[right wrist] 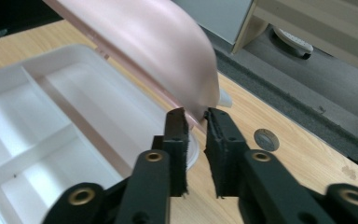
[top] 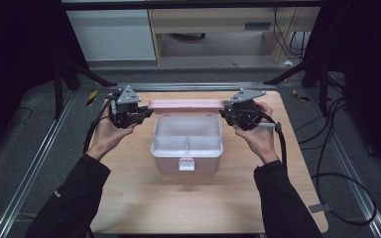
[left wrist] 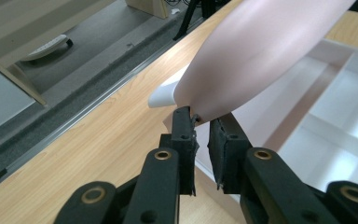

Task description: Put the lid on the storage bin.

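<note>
While the pink lid (top: 186, 104) stood raised at the 12 o'clock edge of the storage box (top: 186, 147), its long axis was laid across the table from 9 to 3 o'clock, and each end was met by one gripper. The left gripper (top: 145, 114) was placed at the 9 o'clock end, the right gripper (top: 226, 114) at the 3 o'clock end, so neither hand was nearer than the other. In the left gripper view the jaws were seen drawn nearly together, with the lid's corner (left wrist: 200, 112) caught at their tips; in the right gripper view the same narrow gap was seen, with the lid's rim (right wrist: 196, 112) pinched between the tips. The box itself was set at the middle of the wooden table (top: 144, 198), its latch (top: 186, 164) turned toward 6 o'clock and its white divided tray (top: 187, 136) left exposed. A small round disc (right wrist: 266, 139) was seen on the wood just beyond the right jaws. It was judged that the lid would next be swung about its 12 o'clock hinge line, so both ends would have to be carried evenly.
</note>
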Motion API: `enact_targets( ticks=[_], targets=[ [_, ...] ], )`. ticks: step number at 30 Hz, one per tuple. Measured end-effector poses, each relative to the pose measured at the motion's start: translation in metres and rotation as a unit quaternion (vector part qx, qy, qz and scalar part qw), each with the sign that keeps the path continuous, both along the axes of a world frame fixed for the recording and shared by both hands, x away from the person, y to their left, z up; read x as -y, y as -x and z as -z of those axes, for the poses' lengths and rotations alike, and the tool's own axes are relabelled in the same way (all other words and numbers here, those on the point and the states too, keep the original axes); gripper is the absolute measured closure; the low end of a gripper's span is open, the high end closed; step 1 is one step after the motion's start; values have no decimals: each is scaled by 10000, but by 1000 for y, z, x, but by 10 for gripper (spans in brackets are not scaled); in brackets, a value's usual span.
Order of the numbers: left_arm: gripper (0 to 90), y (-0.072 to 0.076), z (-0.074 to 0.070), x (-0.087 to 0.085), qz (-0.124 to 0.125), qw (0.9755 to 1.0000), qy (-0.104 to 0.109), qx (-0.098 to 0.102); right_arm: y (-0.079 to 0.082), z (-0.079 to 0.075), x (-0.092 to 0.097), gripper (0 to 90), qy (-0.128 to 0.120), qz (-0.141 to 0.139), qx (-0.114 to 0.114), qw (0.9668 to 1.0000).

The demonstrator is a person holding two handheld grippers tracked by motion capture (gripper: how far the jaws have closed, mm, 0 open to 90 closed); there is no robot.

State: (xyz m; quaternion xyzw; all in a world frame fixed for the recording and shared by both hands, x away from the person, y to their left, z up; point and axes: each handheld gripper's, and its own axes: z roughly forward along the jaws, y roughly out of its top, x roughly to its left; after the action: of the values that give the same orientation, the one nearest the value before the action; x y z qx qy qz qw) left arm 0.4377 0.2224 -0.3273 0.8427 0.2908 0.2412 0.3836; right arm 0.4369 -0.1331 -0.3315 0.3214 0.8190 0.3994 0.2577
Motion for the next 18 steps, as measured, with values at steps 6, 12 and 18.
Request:
enact_targets(
  ticks=[6,12,18],
  targets=[
    [798,8,6,-1,83,9999,-60,-20,7,6,3,826,-22,-94,-38,9999],
    [780,21,20,-3,188,9998,-89,-56,19,17,5,783,-14,-198,-118,9997],
    [757,32,33,-4,221,9996,-9,-147,35,29,8,734,-84,-236,-165,9995]
  ],
)
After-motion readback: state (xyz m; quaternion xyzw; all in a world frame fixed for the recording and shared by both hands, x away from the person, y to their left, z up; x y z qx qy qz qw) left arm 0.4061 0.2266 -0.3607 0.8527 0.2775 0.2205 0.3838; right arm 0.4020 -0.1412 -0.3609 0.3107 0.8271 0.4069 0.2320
